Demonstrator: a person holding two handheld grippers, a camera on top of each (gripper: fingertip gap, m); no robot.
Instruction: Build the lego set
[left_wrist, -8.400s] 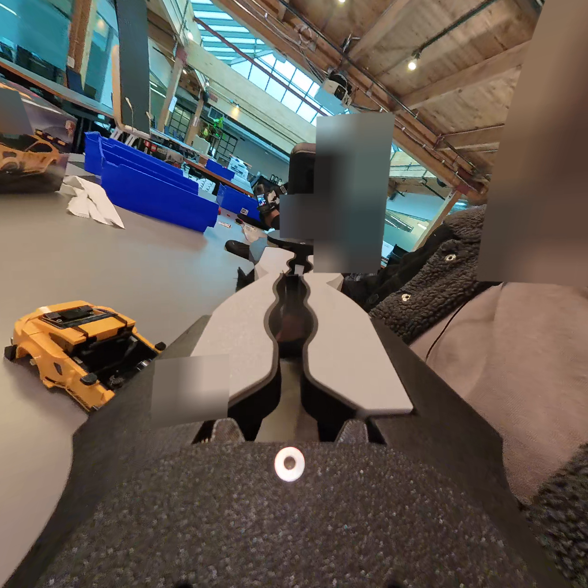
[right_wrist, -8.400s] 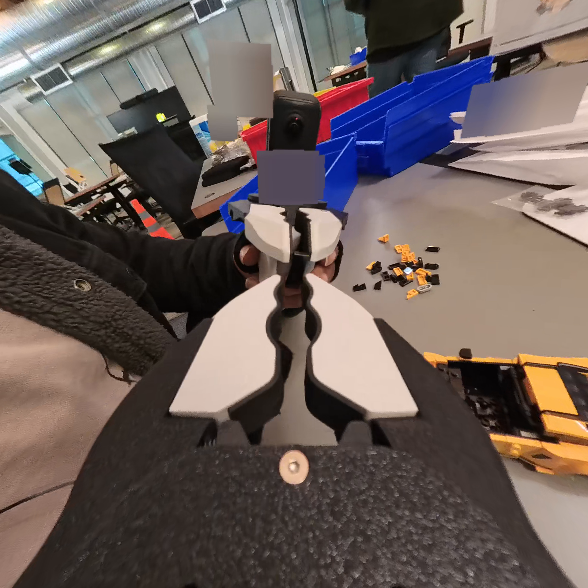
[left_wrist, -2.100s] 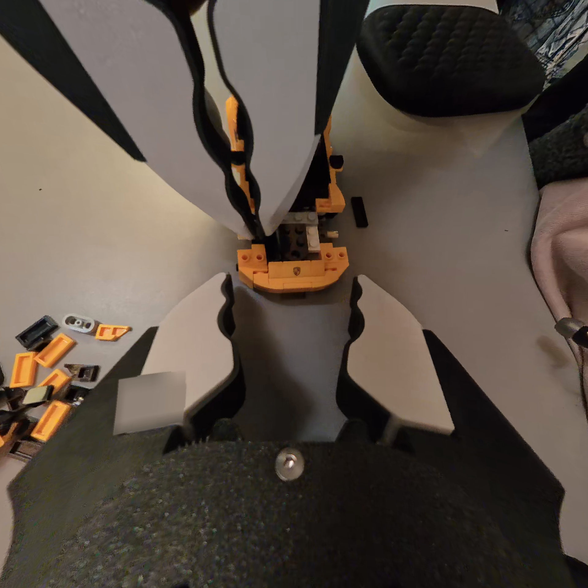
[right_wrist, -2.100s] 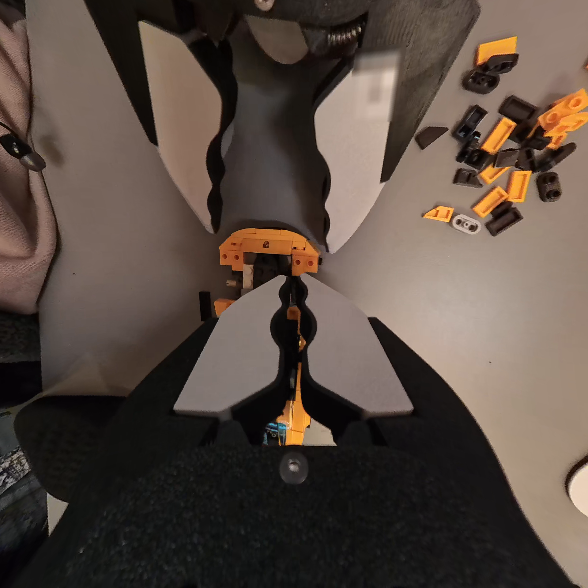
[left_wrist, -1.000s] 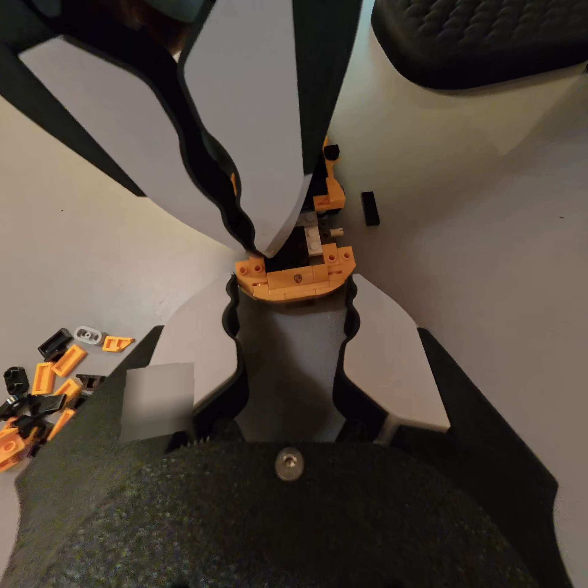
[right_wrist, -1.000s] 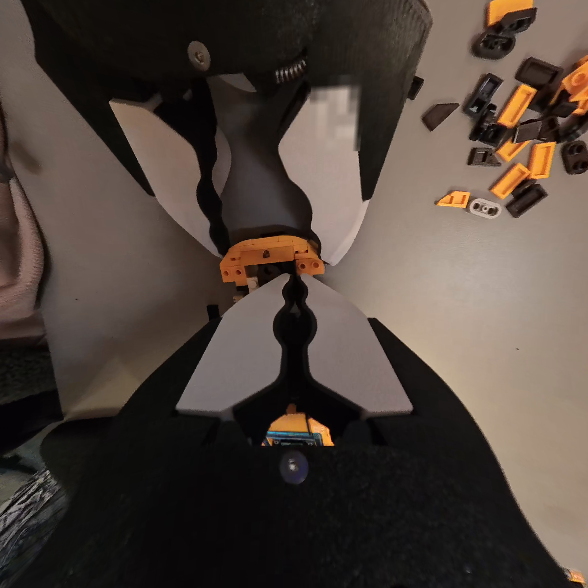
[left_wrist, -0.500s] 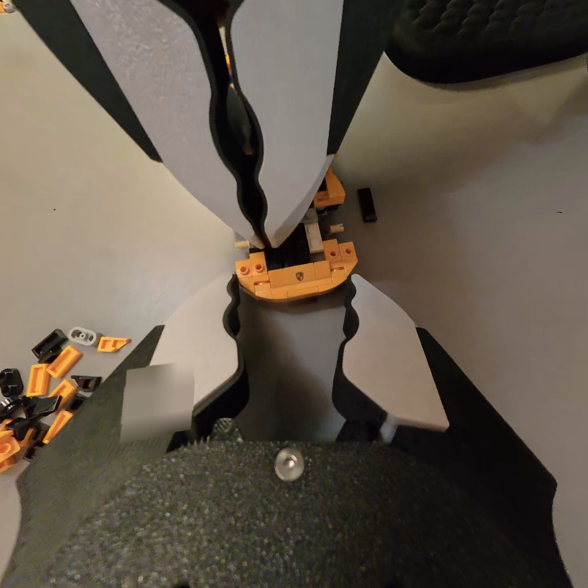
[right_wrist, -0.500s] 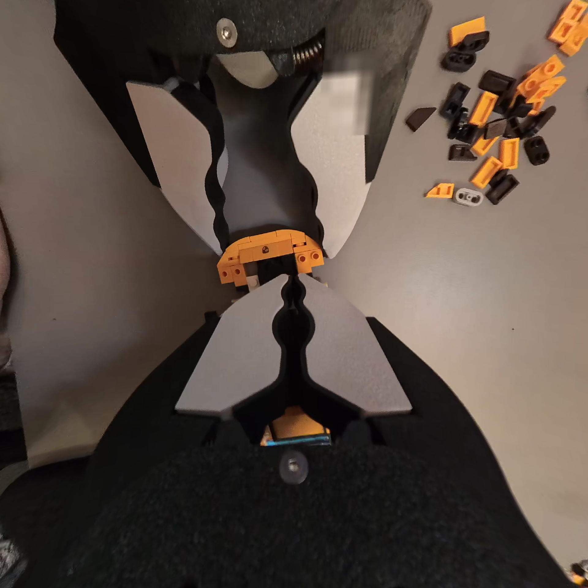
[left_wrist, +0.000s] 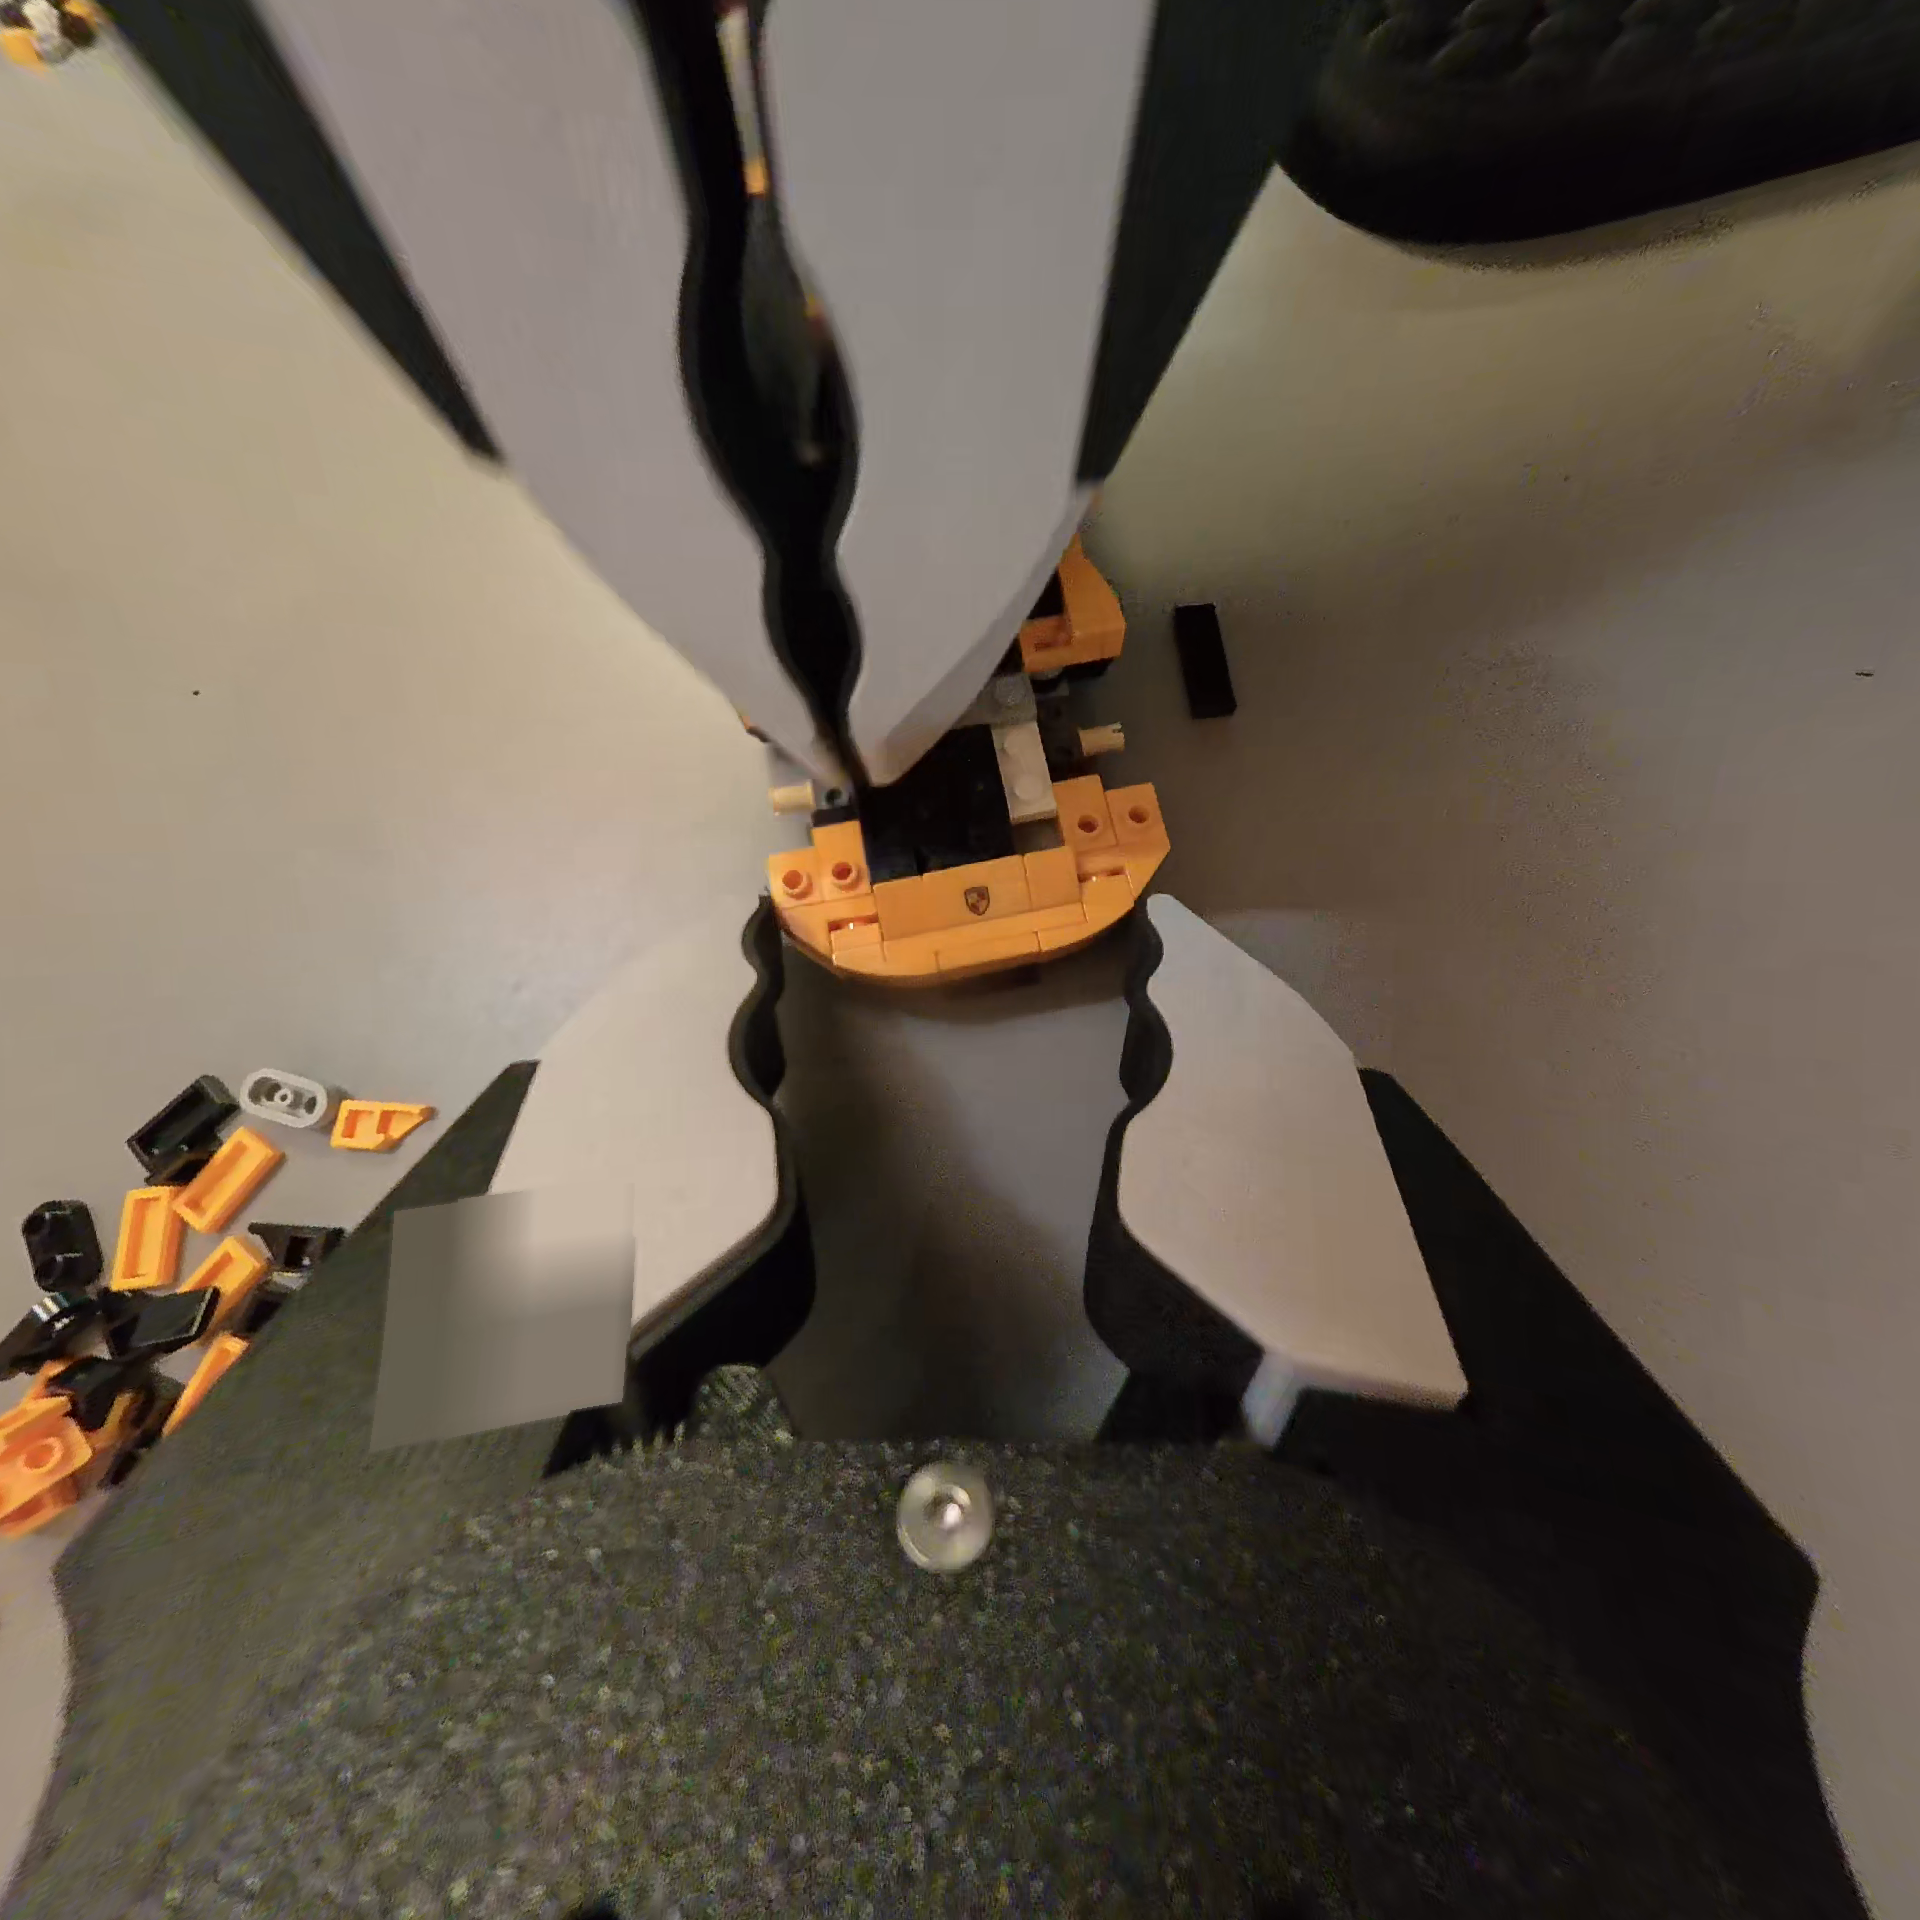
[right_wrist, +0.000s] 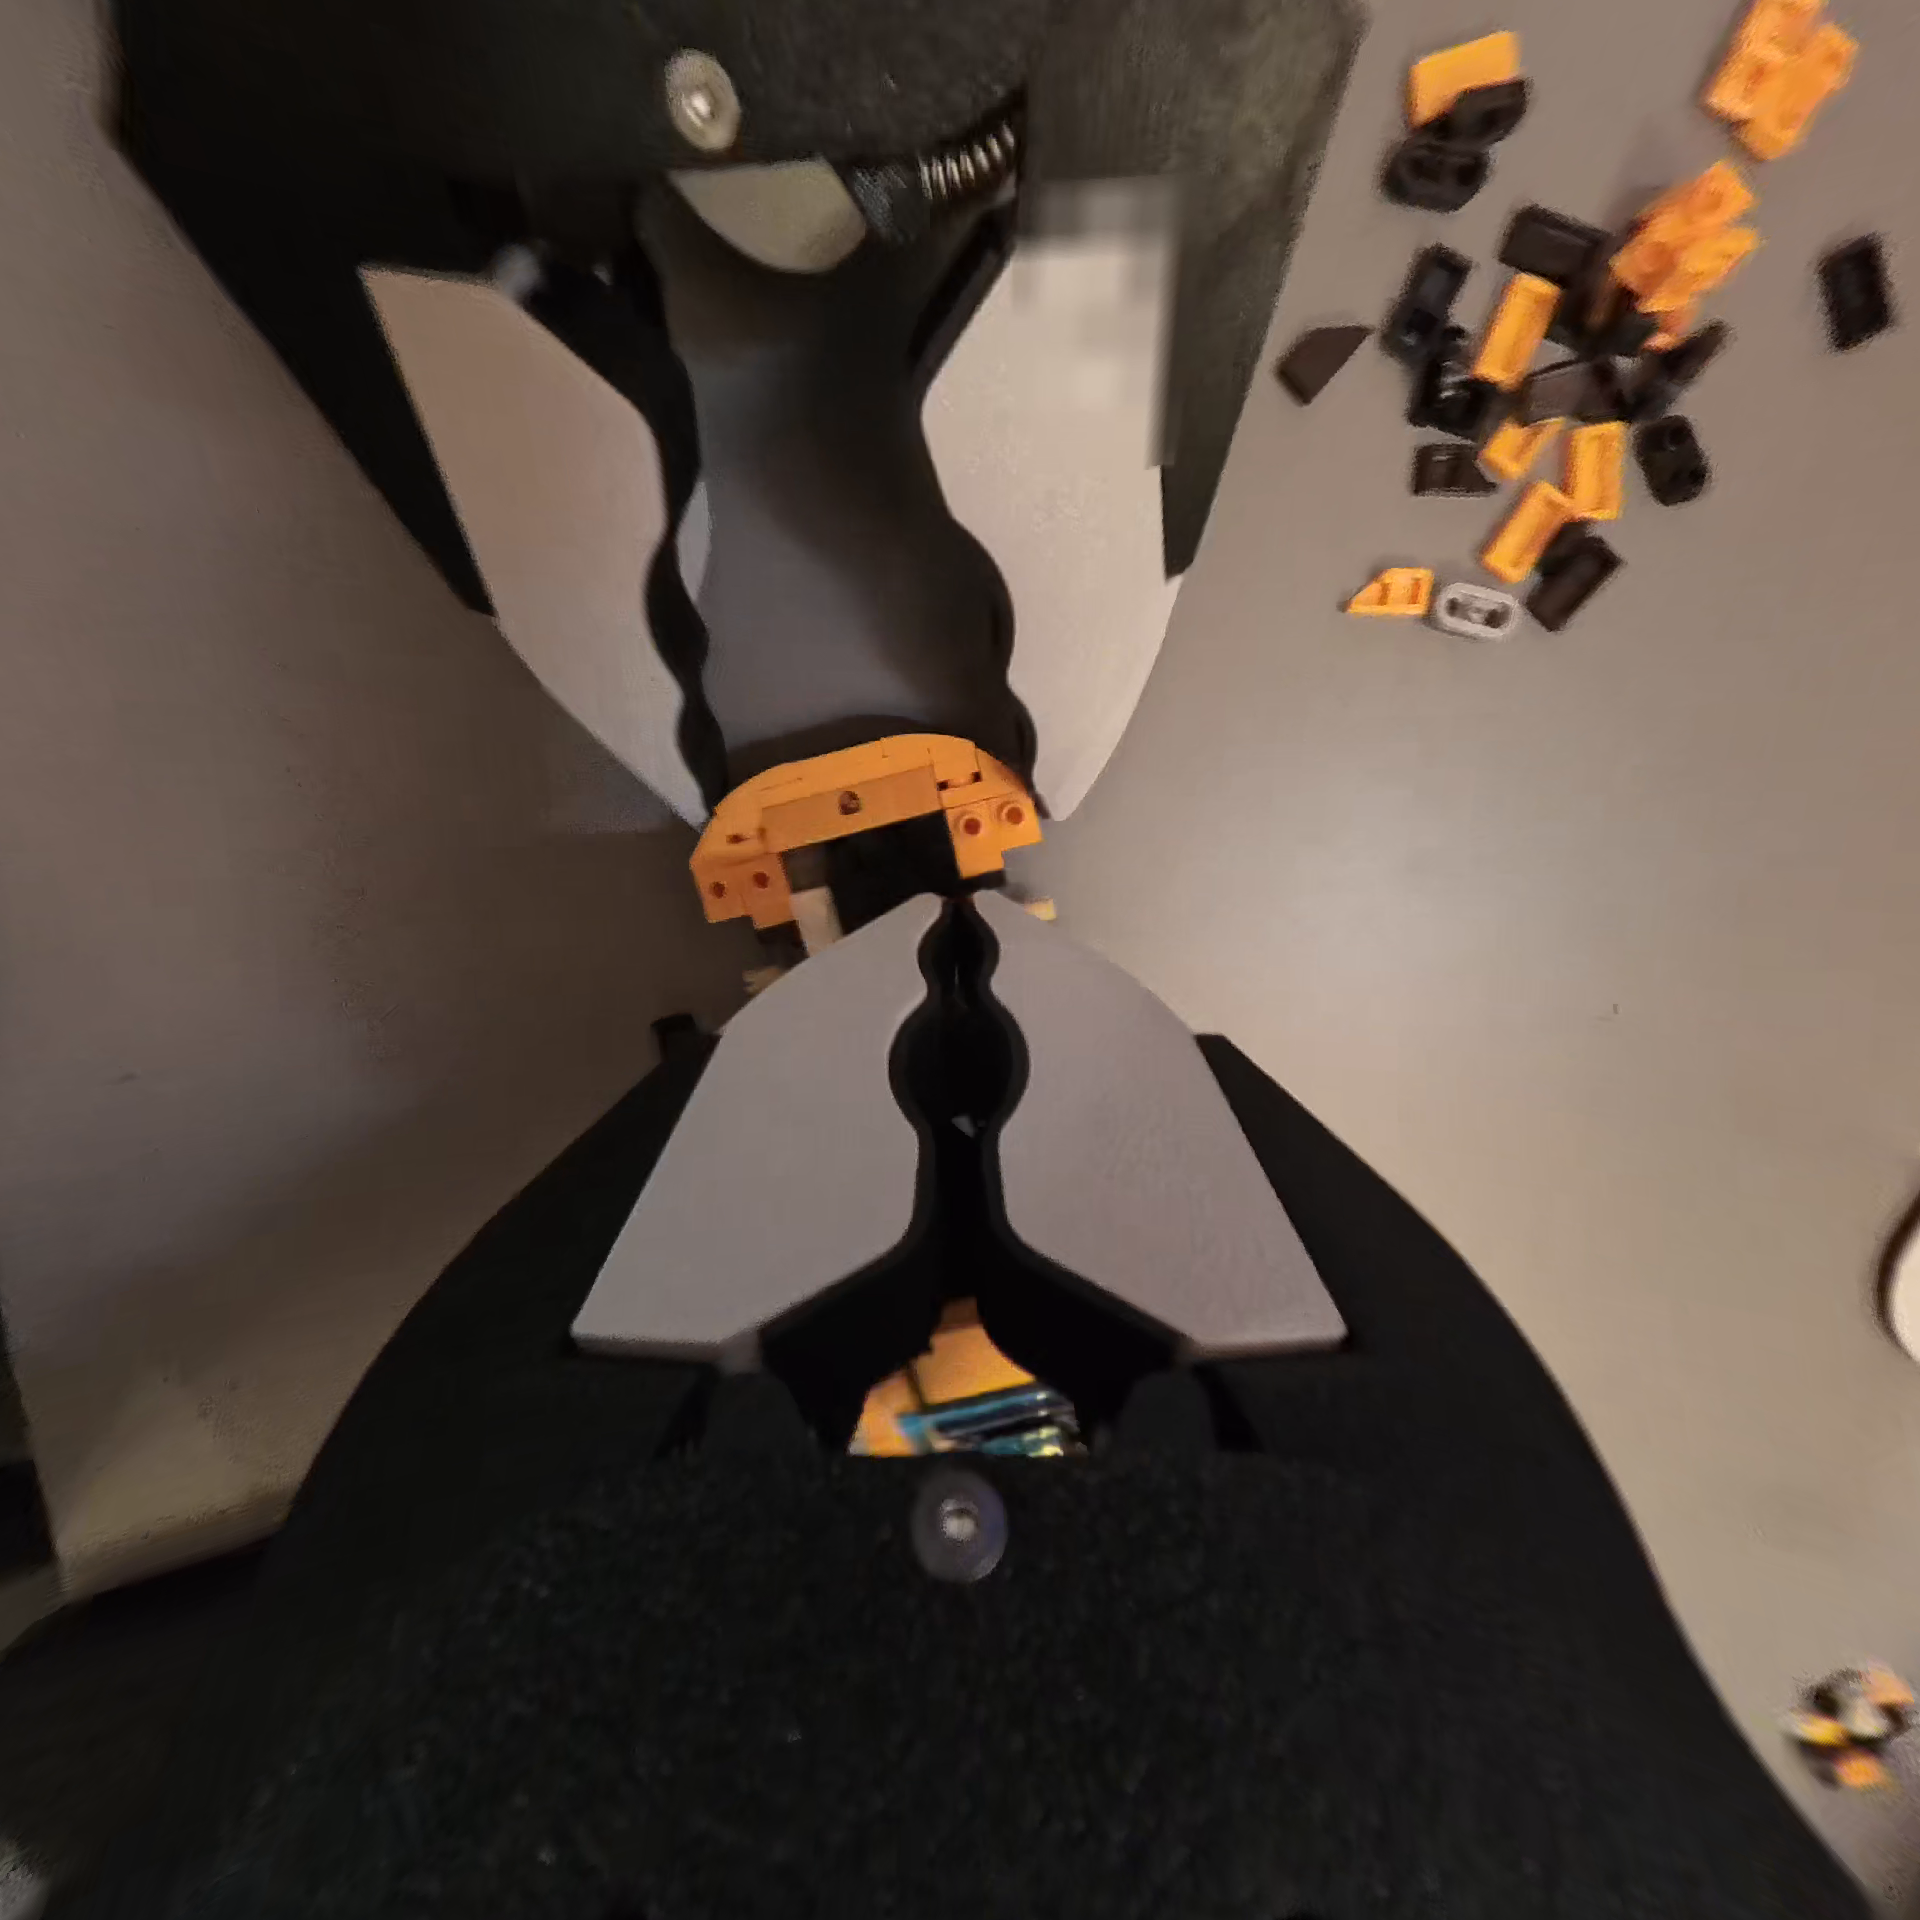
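Car position: the orange lego car (left_wrist: 966, 894) sits on the grey table (left_wrist: 1507, 831), nose between our two grippers.
Left gripper (left_wrist: 951, 935): jaws spread wide, tips flanking the nose; whether they touch it we cannot tell.
Right gripper (right_wrist: 951, 904): jaws pressed together, tips down in the black bay behind the nose; any held piece is hidden.
Step in hand: we judge it a seating press.
Technique: we brace the nose squarely, press straight down, avoid twisting.
Spare parts: loose bricks (right_wrist: 1558, 343) lie well apart.
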